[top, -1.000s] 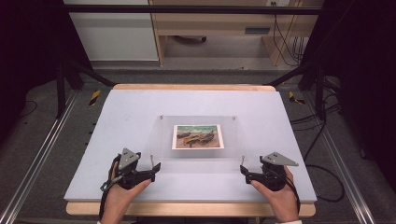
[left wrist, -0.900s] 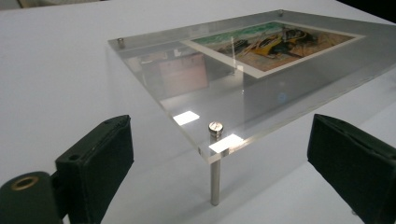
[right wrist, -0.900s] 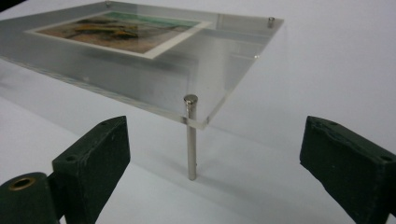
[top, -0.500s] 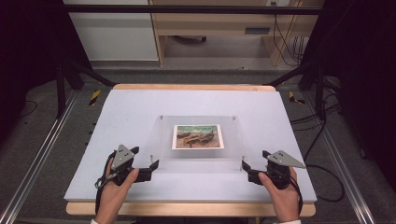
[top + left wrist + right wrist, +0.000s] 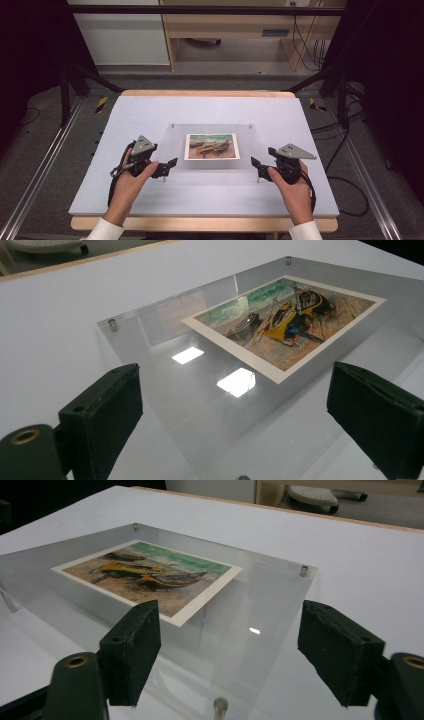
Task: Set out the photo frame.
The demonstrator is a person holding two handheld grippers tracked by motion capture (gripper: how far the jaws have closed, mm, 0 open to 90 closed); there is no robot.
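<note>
Clear acrylic picture frame [image 5: 212, 147] on the white table [image 5: 150, 112] wants level, matched approaches: left gripper [image 5: 170, 164] and right gripper [image 5: 255, 163], fingers apart, have just been narrowing, nothing between them.

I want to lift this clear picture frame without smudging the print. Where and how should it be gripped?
Grip the clear frame by its bare short side edges, one gripper from each side: left gripper at the left edge, right gripper at the right. The frame stands raised on corner pegs, so a jaw can probably slip under the edge. The print sits mid-panel, leaving wide clear margins.
</note>
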